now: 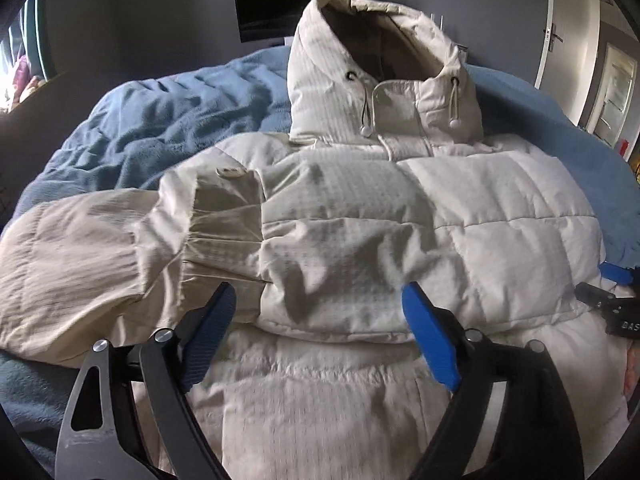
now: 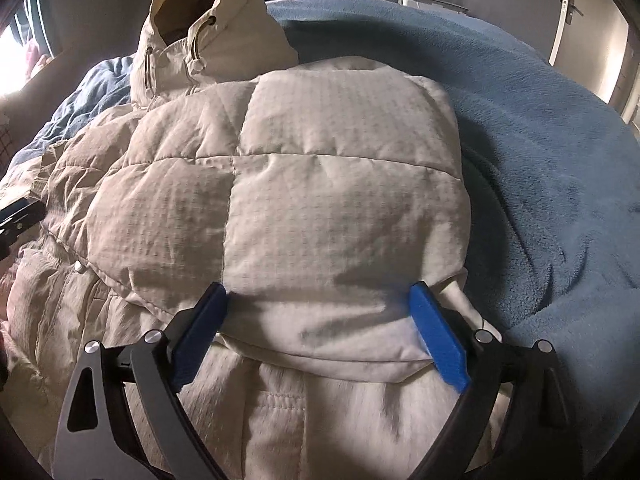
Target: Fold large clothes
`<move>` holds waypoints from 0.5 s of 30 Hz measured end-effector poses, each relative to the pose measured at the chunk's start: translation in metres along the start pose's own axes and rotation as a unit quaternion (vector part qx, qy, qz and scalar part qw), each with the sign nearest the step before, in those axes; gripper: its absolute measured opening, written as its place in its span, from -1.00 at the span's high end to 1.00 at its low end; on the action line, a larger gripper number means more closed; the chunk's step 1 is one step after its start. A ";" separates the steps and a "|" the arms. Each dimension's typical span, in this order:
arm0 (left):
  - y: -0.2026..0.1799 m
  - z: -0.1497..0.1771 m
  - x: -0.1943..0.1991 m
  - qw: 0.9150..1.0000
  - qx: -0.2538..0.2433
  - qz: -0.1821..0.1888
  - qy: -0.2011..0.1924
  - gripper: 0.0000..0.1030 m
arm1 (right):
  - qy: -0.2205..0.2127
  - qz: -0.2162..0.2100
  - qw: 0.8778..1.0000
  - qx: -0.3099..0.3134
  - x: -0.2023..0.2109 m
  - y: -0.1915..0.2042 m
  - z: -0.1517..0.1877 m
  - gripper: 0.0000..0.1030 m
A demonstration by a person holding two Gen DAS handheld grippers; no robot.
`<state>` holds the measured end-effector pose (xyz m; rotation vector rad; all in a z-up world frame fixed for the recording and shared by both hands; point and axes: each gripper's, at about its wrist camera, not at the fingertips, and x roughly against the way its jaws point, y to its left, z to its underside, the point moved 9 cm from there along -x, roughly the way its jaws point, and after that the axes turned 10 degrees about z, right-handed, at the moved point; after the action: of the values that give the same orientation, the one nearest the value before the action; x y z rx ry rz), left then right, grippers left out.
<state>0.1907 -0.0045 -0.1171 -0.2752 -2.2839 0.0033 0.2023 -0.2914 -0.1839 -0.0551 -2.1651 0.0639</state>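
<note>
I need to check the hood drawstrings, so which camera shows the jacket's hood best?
The left wrist view: the hood faces it, opening and both drawstrings visible. The right wrist view shows the hood at the top edge, turned sideways.

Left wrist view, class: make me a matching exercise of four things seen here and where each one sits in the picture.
Things:
1. cream quilted puffer jacket
2. fleecy blue blanket
3. dark flat wall screen
4. white door with handle

Places:
A. far right
B. top centre, on the wall
C. centre, spread out
D. under the jacket

Pairs: 1-C, 2-D, 3-B, 4-A
</note>
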 end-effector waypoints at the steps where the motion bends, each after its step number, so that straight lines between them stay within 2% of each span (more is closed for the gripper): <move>1: -0.002 0.000 0.005 1.000 -0.006 0.000 0.000 -0.59 | -0.003 0.001 1.000 -0.002 0.002 -0.001 0.000 -0.72; 6: -0.005 -0.005 0.036 0.999 -0.030 -0.003 -0.014 -0.64 | -0.036 0.018 0.999 -0.017 0.023 -0.012 0.001 -0.75; 10: 0.005 -0.010 0.062 0.999 0.000 0.025 -0.026 -0.70 | -0.048 0.038 0.997 -0.044 0.039 -0.025 0.002 -0.78; 14: 0.021 -0.008 0.079 0.999 0.016 0.022 -0.027 -0.73 | -0.063 0.058 0.993 -0.076 0.058 -0.036 0.003 -0.79; 15: 0.029 -0.008 0.085 0.999 0.022 0.020 -0.029 -0.80 | -0.071 0.067 0.992 -0.078 0.064 -0.037 0.002 -0.80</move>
<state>0.1475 0.0396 -0.0512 -0.3003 -2.3323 0.0820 0.1639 -0.3242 -0.1299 -0.2946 -2.3033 -0.0244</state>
